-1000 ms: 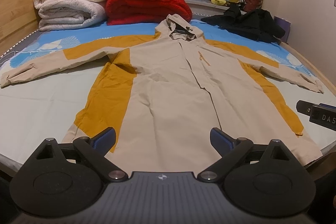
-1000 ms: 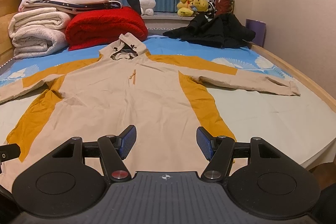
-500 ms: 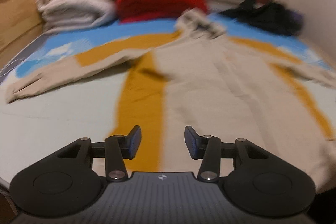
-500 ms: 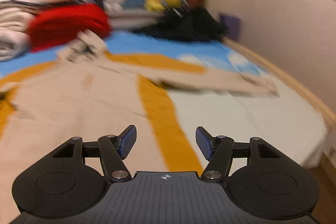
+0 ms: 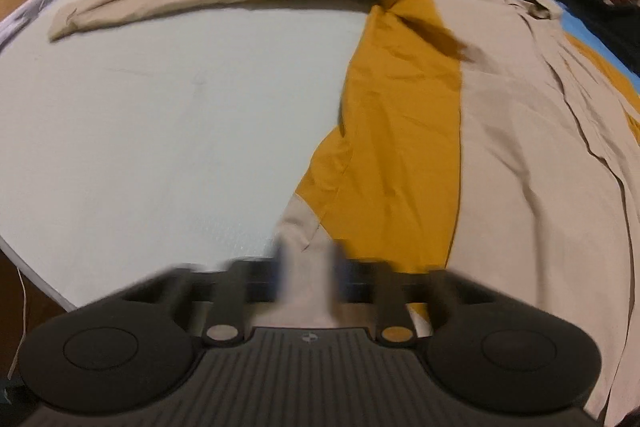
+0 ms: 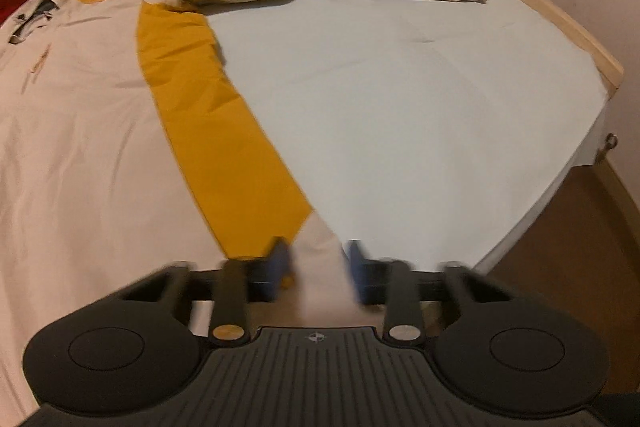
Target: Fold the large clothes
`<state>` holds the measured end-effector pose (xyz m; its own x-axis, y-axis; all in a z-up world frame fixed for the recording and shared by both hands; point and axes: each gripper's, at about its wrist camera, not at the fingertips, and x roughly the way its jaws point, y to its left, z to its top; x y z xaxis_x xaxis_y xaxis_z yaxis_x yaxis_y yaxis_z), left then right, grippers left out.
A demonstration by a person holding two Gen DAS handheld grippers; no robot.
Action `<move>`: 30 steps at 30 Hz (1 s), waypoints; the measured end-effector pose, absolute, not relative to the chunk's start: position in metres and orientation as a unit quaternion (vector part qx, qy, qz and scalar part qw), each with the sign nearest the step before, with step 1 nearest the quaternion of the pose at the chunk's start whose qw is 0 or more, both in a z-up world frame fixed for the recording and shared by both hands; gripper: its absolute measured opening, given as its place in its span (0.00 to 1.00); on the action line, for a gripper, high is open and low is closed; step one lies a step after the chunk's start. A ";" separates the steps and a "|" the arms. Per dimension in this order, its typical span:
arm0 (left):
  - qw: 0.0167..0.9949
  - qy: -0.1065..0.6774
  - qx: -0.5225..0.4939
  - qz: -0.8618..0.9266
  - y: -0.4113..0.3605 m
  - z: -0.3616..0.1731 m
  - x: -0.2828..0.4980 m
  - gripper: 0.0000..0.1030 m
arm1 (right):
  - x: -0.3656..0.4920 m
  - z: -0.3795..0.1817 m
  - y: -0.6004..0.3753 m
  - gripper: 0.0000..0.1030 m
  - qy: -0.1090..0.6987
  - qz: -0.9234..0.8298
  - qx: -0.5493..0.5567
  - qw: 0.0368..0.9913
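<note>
Coat (image 5: pixel 500 155) flat on bed (image 5: pixel 160 115), sleeves spread twd upper corners, hood at top.
L gripper (image 5: pixel 307 269) bottom centre of left view, jaws partly apart w/ beige hem corner between; blurred, can't tell if gripping.
R gripper (image 6: pixel 318 273) bottom centre, same at other hem corner; can't tell.
</note>
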<state>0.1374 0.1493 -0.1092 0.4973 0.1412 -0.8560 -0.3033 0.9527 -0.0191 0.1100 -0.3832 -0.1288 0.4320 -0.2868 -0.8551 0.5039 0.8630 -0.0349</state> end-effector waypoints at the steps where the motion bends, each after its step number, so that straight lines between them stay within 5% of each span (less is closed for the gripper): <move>1: 0.865 0.478 -0.083 0.130 0.150 -0.105 0.134 0.04 | 0.110 -0.127 -0.379 0.06 0.479 -0.236 0.109 0.838; 9: 0.861 0.486 -0.062 0.135 0.135 -0.088 0.115 0.02 | 0.108 -0.111 -0.384 0.01 0.452 -0.250 0.090 0.851; 16: 0.893 0.427 -0.018 0.139 0.114 -0.066 0.119 0.28 | 0.099 -0.096 -0.385 0.04 0.415 -0.291 0.071 0.859; 18: 0.906 0.410 -0.018 0.101 0.101 -0.060 0.121 0.33 | 0.098 -0.091 -0.381 0.10 0.393 -0.258 0.086 0.878; 20: 0.900 0.428 -0.035 0.078 0.095 -0.068 0.126 0.33 | 0.100 -0.091 -0.374 0.29 0.391 -0.215 0.098 0.890; 24: 0.844 0.524 -0.098 0.067 0.098 -0.104 0.137 0.32 | 0.113 -0.115 -0.363 0.30 0.458 -0.164 0.096 0.868; 27: 0.862 0.497 -0.069 0.072 0.092 -0.087 0.138 0.35 | 0.117 -0.126 -0.358 0.30 0.486 -0.171 0.080 0.853; 30: 0.887 0.453 -0.067 0.059 0.090 -0.067 0.138 0.48 | 0.118 -0.116 -0.351 0.30 0.462 -0.164 0.082 0.868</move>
<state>0.1385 0.0902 -0.0670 0.5818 0.0443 -0.8121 -0.1666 0.9838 -0.0657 0.1184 -0.3507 -0.1155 0.5196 -0.2096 -0.8283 0.3605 0.9327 -0.0098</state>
